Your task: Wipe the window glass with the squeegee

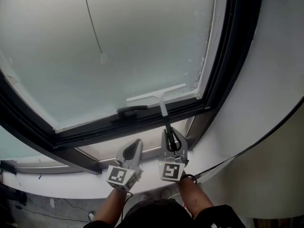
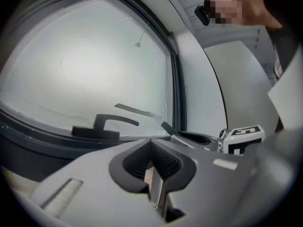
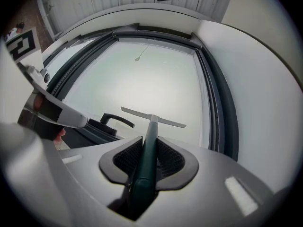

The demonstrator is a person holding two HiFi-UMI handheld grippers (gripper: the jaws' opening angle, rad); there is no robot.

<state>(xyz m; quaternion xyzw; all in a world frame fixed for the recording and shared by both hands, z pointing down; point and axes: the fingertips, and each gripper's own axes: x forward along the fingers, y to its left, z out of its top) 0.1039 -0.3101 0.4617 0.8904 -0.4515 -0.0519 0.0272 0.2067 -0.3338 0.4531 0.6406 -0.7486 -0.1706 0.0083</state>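
Observation:
A squeegee (image 1: 158, 96) with a pale blade and a dark green handle (image 3: 147, 150) rests its blade on the frosted window glass (image 1: 118, 42) near the pane's lower right corner. My right gripper (image 1: 172, 144) is shut on the handle, which runs between its jaws in the right gripper view. The blade (image 3: 152, 117) lies almost level across the glass. My left gripper (image 1: 131, 151) hangs just left of the right one, below the window's bottom frame, shut with nothing in it. From the left gripper view the squeegee blade (image 2: 135, 110) shows beyond the jaws.
A black window handle (image 1: 132, 110) sits on the dark bottom frame (image 1: 95, 127), just left of the squeegee. A thin cord with a small pull (image 1: 103, 58) hangs over the glass. A white wall (image 1: 266, 103) curves off to the right, and a black cable (image 1: 247, 148) runs across it.

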